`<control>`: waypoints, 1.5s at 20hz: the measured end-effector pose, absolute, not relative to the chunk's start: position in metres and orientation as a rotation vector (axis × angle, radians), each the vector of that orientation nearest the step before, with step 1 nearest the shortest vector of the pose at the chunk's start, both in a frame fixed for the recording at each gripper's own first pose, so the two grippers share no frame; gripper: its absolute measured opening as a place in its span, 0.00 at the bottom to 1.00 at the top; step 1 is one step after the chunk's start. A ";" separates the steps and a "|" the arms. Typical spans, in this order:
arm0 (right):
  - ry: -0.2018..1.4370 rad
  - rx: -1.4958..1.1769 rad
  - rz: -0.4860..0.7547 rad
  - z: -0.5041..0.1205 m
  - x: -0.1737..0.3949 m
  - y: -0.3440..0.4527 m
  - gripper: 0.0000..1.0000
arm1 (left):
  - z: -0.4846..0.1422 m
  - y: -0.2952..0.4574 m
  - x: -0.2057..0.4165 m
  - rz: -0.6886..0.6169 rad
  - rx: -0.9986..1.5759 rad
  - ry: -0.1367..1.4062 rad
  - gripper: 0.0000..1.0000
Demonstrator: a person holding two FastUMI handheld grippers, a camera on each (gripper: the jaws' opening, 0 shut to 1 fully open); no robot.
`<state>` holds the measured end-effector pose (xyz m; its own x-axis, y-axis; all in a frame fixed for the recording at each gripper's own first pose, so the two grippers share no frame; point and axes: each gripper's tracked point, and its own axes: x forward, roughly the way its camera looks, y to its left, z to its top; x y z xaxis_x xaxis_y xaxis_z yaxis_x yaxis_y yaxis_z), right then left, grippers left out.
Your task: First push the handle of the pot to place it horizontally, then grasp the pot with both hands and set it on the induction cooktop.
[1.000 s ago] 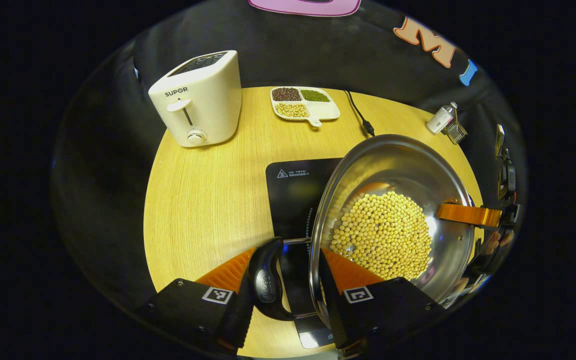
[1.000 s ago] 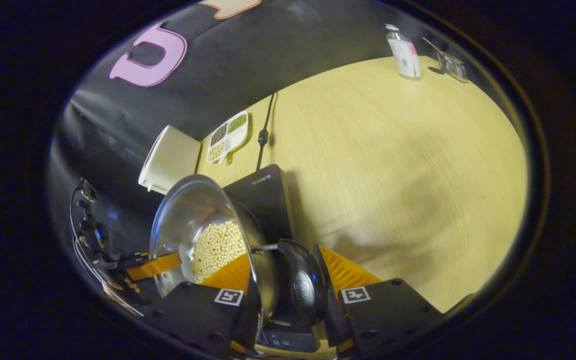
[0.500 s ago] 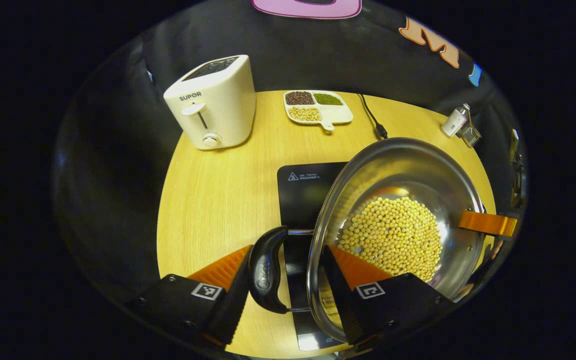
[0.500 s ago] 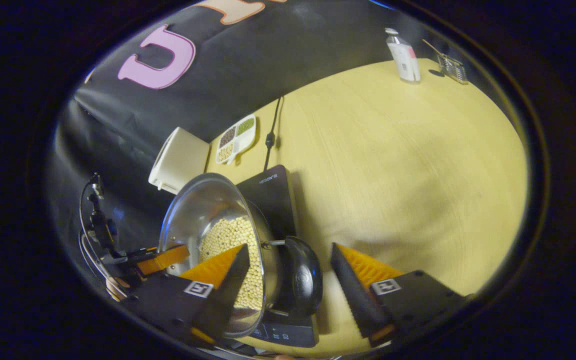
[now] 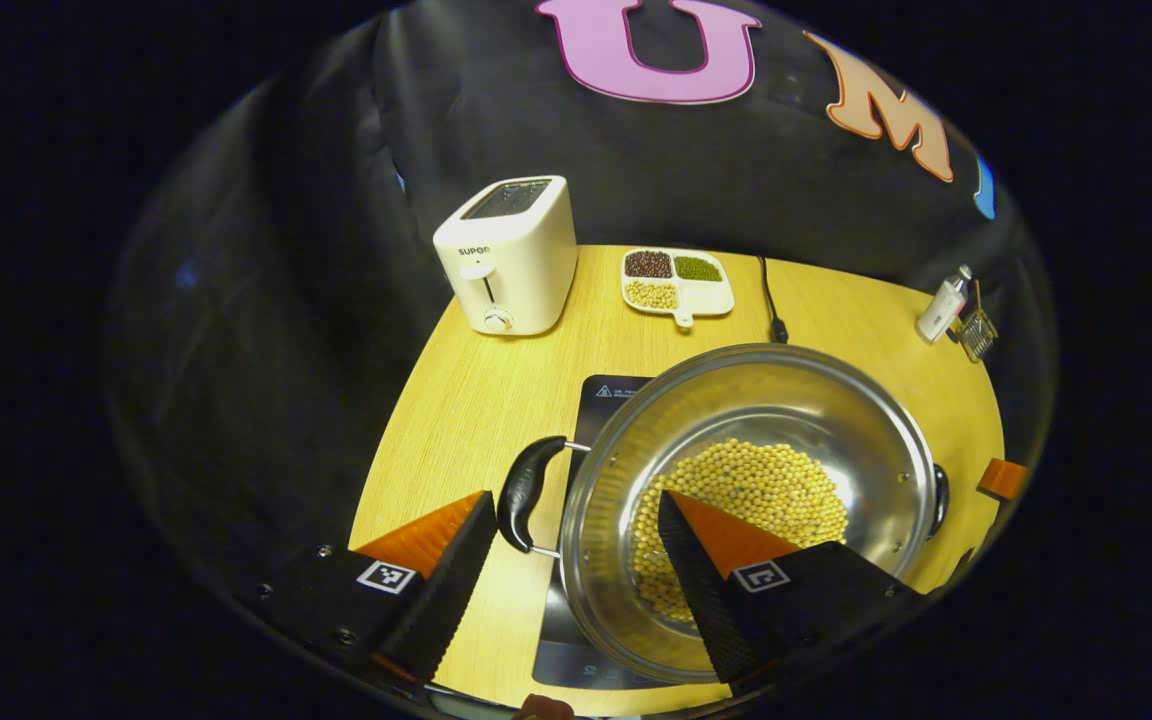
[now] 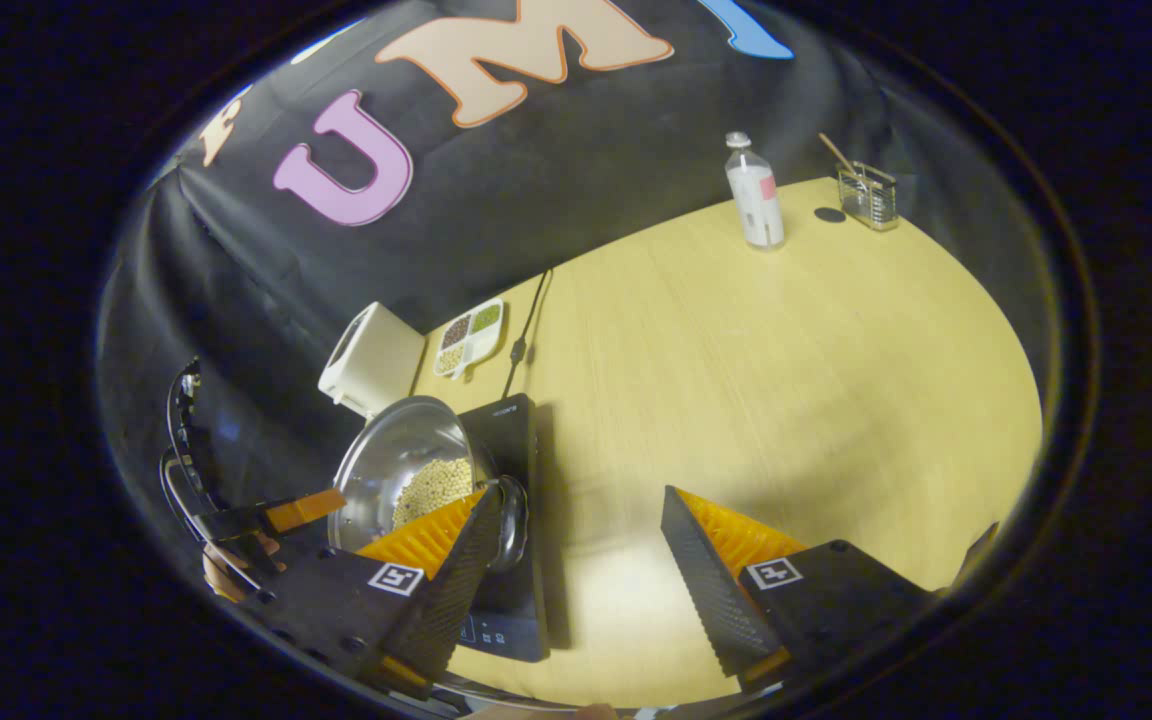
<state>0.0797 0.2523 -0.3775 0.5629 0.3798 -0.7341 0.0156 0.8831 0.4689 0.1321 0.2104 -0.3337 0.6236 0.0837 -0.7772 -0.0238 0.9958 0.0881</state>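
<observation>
1. On the induction cooktop [image 5: 604, 400], the pot [image 5: 751, 500] is sitting upright with yellow beans [image 5: 746, 495] pooling in its bottom; the black slab is showing beyond its far-left edge and again under its near rim.
2. Its two black handles are lying on a left-right line: the left handle [image 5: 526, 490] is jutting out over the table [image 5: 476, 400], and the right handle [image 5: 939, 497] is peeking past the opposite rim.
3. The left gripper [image 5: 576, 530] is hanging just near of the left handle, fingers spread wide and gripping nothing; one finger is lining up left of the handle, the other is overlapping the bowl in the picture.
4. The right gripper [image 6: 576, 535] is standing right of the pot with its fingers likewise wide apart and empty; the pot [image 6: 406, 480] is lying off to its left, beyond the left finger, not between the two.
5. By my judgement, the placing is done, so any coming move is turning on clearance: each gripper is nearest its own handle and is needing to draw away without catching it.
6. Farther off, the toaster [image 5: 511, 255] and the divided dish [image 5: 676, 280] are sitting at the far edge, and the bottle [image 6: 754, 195] is standing far right.
</observation>
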 end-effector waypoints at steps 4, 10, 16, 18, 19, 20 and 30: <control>0.903 0.435 0.268 -0.345 0.061 0.205 0.93 | -0.292 0.169 0.096 0.096 0.079 0.828 0.97; 0.753 0.383 0.285 -0.280 0.036 0.129 0.93 | -0.218 0.065 0.048 0.020 0.056 0.671 0.96; 0.595 0.346 0.243 -0.222 0.025 0.049 1.00 | -0.153 -0.021 0.017 -0.046 0.037 0.465 0.96; 0.531 0.311 0.218 -0.201 0.022 0.028 1.00 | -0.130 -0.039 0.012 -0.046 0.062 0.391 0.96; 0.496 0.290 0.198 -0.185 0.017 0.016 1.00 | -0.124 -0.043 0.008 -0.039 0.080 0.362 0.96; 0.459 0.265 0.183 -0.170 0.017 0.006 0.99 | -0.116 -0.049 0.006 -0.034 0.099 0.330 0.96; 0.187 0.155 0.095 -0.086 0.011 -0.057 0.92 | -0.052 -0.068 -0.018 0.010 0.069 0.024 0.96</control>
